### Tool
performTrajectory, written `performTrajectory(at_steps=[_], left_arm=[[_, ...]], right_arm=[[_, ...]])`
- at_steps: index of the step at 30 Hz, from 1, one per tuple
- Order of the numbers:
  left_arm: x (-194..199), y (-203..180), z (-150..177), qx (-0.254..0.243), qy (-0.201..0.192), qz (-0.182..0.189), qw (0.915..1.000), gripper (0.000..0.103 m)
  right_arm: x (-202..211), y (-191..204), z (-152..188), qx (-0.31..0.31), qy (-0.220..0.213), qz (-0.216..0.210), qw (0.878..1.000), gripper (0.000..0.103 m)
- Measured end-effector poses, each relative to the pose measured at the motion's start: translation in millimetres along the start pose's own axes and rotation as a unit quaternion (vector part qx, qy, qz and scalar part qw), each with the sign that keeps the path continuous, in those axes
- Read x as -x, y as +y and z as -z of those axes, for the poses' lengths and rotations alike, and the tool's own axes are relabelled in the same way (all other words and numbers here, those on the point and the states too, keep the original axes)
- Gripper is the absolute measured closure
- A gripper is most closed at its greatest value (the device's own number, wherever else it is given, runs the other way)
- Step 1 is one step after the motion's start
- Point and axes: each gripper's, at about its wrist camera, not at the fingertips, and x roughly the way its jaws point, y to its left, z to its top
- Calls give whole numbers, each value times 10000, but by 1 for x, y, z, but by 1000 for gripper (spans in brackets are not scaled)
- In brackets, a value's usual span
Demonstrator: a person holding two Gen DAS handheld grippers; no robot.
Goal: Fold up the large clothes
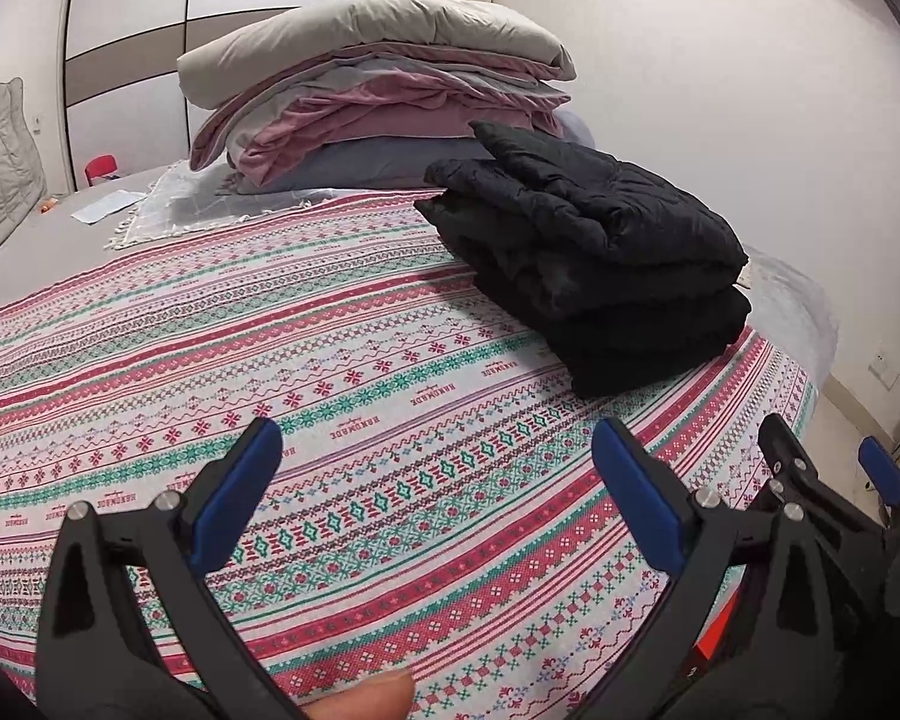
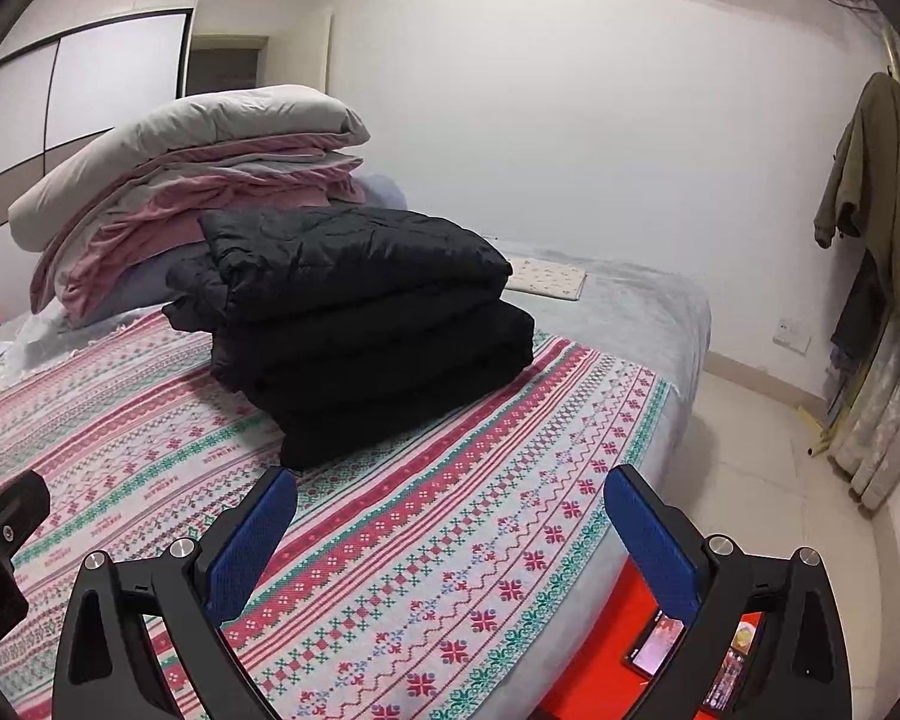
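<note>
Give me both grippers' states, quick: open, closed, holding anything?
Left gripper: open, holding nothing, above the patterned bedspread.
Right gripper: open, holding nothing; the folded black jacket lies ahead, untouched.

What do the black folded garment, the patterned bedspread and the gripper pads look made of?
Black garment: likely padded synthetic shell, nylon or polyester; quilted stitch lines, faint sheen, puffy folds.
Patterned bedspread: looks like woven cotton-type cloth; matte, lies flat, pattern reads as pixelated knit-style print or weave, can't tell which.
Gripper pads: blue, finely textured, probably rubber or soft plastic on black rigid plastic fingers.
</note>
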Motion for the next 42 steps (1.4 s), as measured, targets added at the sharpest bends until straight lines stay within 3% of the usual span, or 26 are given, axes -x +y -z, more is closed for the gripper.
performTrajectory(at_steps=[42], left_arm=[[2, 2, 1, 27, 54, 269, 9996, 1]], right_arm=[[2, 2, 4, -57, 81, 4, 10000, 0]])
